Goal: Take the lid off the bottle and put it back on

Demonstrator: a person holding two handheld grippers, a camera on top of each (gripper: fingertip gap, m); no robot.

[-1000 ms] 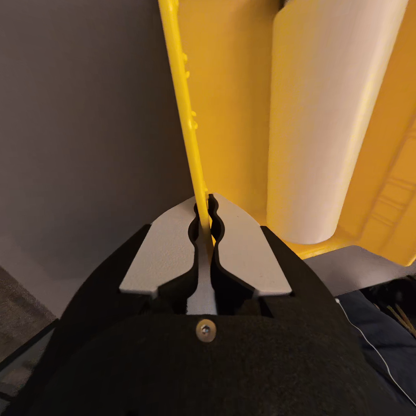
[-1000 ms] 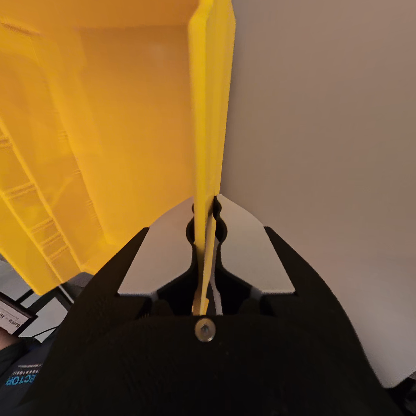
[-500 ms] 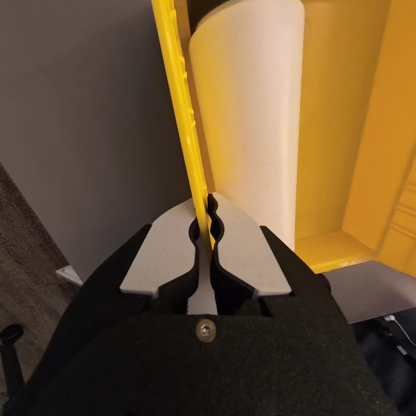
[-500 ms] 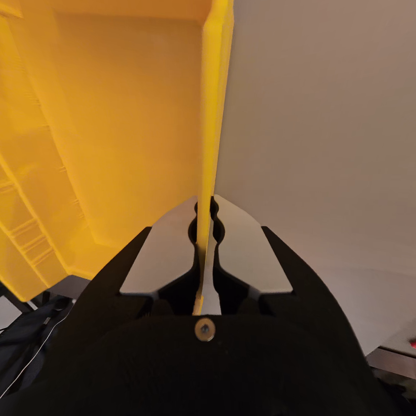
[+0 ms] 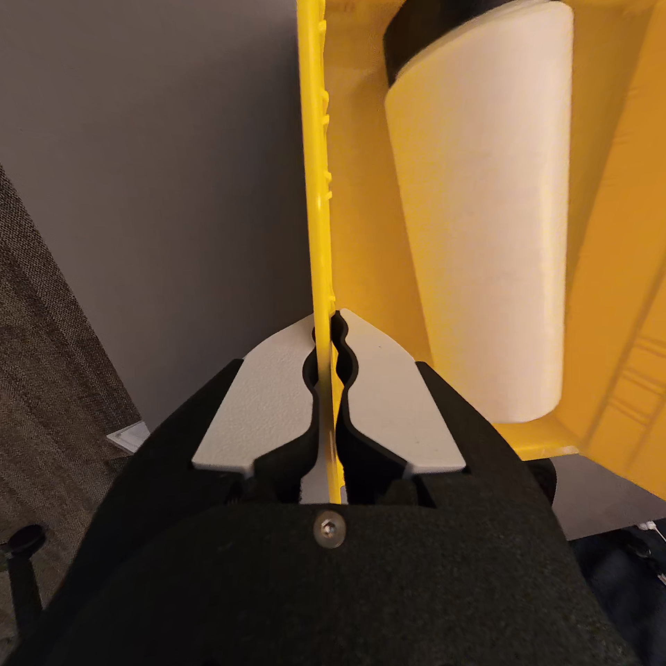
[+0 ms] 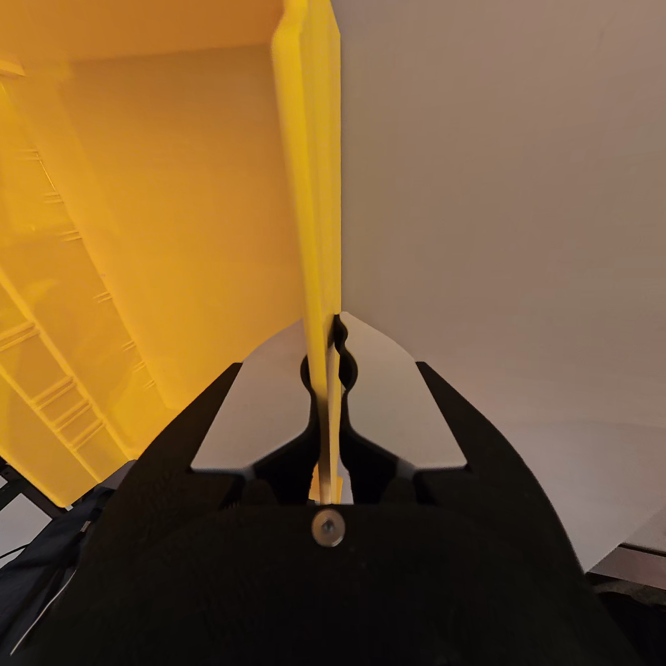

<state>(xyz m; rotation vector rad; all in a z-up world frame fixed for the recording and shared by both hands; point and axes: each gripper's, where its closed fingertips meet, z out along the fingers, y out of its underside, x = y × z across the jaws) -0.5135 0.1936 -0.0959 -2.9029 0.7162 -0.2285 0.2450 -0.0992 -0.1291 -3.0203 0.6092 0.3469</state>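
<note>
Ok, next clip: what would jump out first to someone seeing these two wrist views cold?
The bright yellow bin fills both views, each gripper shut on one of its walls: the left gripper on a thin edge, the right gripper on a thicker rim. Inside, right of the left gripper, lies a white bottle with its black lid on, at the top of that view.

Each wrist camera looks forward along its own gripper, very near one wall of the yellow bin (image 5: 317, 180). Both share the bin's inside, seen from opposite walls (image 6: 310, 180).
</note>
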